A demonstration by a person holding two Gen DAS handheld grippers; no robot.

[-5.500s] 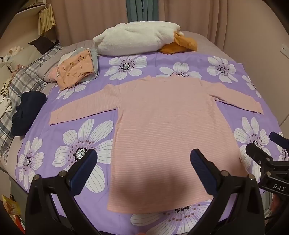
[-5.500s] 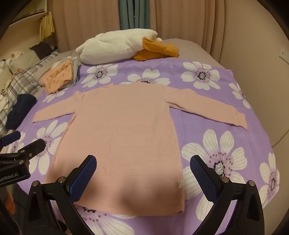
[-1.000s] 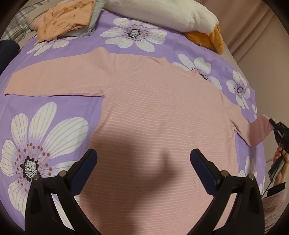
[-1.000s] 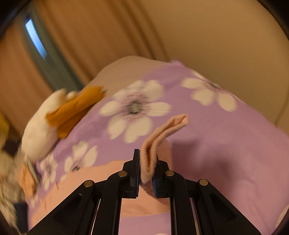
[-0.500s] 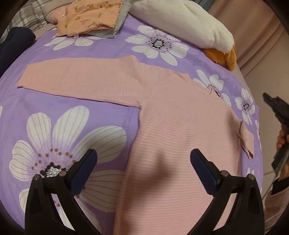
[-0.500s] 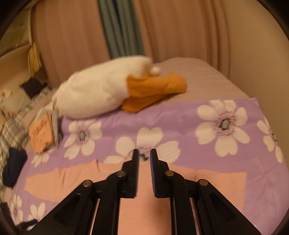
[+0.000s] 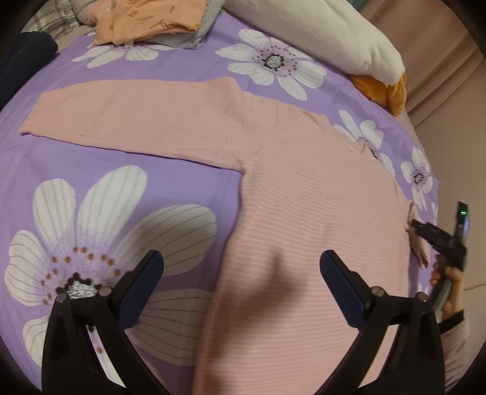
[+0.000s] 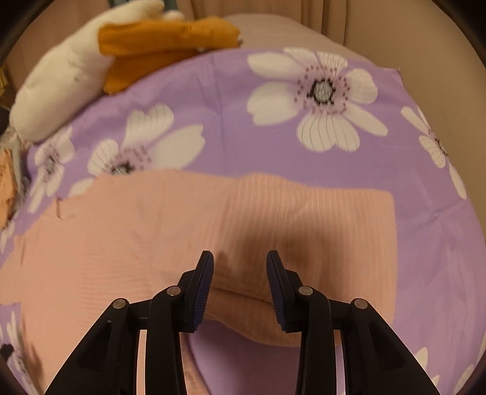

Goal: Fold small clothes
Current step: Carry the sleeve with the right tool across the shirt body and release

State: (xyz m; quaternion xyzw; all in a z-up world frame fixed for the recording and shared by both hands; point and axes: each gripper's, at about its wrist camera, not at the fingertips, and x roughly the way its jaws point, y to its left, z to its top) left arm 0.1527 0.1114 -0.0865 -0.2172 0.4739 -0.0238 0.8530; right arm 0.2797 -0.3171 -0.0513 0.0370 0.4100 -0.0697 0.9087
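Note:
A pink striped long-sleeved top [image 7: 303, 212] lies flat on the purple flowered sheet [image 7: 91, 170]. Its left sleeve [image 7: 127, 121] stretches out flat to the left. Its right sleeve [image 8: 273, 212] is folded back over the body. My left gripper [image 7: 240, 267] is open and empty, hovering over the top's lower left side. My right gripper [image 8: 240, 261] is open and empty, just above the folded right sleeve; it also shows in the left wrist view [image 7: 437, 234] at the top's right edge.
A white plush pillow [image 7: 319, 33] with an orange cloth [image 7: 385, 91] lies at the head of the bed. A stack of folded clothes [image 7: 145, 21] sits at the back left. A dark garment [image 7: 21, 60] lies at the left edge. A wall [image 7: 455, 121] borders the right.
My right gripper carried the right sleeve over the body, let it go and opened. My left gripper moved left and closer toward the left sleeve.

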